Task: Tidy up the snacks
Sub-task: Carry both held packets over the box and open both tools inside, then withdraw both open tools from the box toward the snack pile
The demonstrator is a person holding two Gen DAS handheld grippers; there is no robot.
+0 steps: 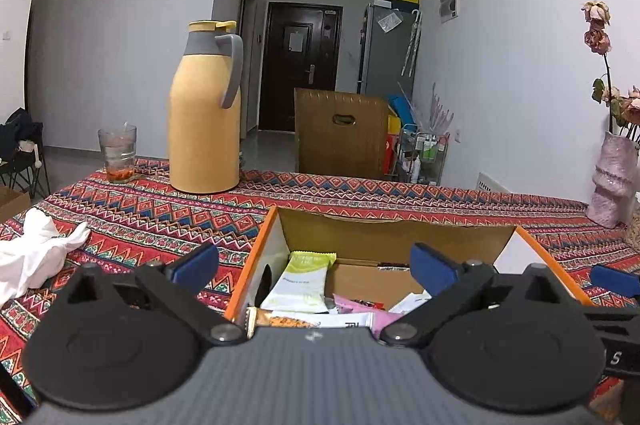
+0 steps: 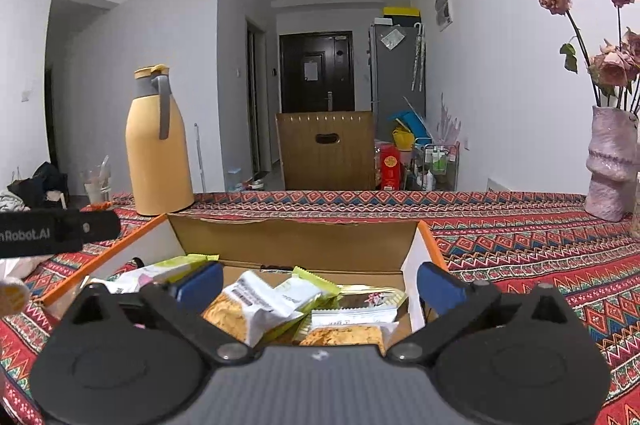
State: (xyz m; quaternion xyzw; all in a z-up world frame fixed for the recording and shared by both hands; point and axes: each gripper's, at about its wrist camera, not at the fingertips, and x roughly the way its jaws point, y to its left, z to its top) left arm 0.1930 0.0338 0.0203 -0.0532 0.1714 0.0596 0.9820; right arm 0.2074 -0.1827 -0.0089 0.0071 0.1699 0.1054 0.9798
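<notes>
Both grippers hover over the snack box!
Left gripper [image 1: 314, 267] and right gripper [image 2: 320, 281] spread wide, empty; snack packets [image 2: 256, 305] lie jumbled inside the cardboard box [image 2: 296, 237]. Best pick one loose top packet.

Your gripper bodies hide the near end of the cardboard box [image 1: 400, 233], and the print on the snack packets [image 2: 256, 305] is unreadable.
</notes>
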